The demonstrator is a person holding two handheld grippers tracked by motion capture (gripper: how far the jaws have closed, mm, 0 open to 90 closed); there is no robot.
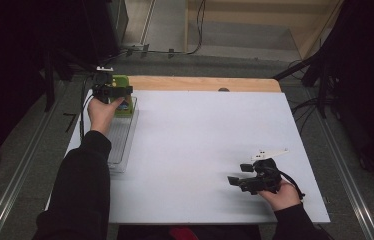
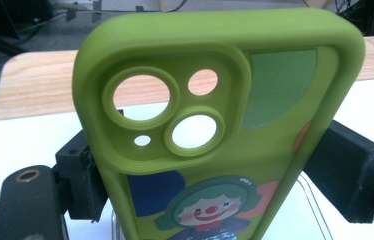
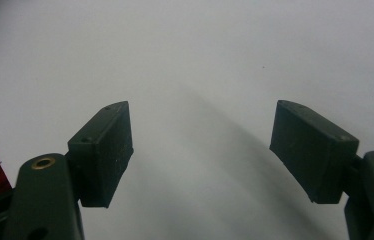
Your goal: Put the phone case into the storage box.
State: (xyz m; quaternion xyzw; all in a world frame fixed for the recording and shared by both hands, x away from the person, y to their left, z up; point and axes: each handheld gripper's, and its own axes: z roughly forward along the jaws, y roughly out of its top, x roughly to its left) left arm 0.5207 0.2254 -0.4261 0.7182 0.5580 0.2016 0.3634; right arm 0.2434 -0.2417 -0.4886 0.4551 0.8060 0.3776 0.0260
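From the high view, my left gripper (image 1: 116, 93) sits at about ten o'clock on the white table top (image 1: 205, 150), its jaws clamped on the edges of a green phone case (image 2: 215, 125) held upright over the far end of a clear tray (image 1: 120, 142). My right gripper (image 1: 241, 174) rests near five o'clock, jaws spread wide with nothing between them. Bare wood (image 1: 200, 83) edges the table at twelve, with grey floor (image 1: 235, 62), cables and dark gear beyond.
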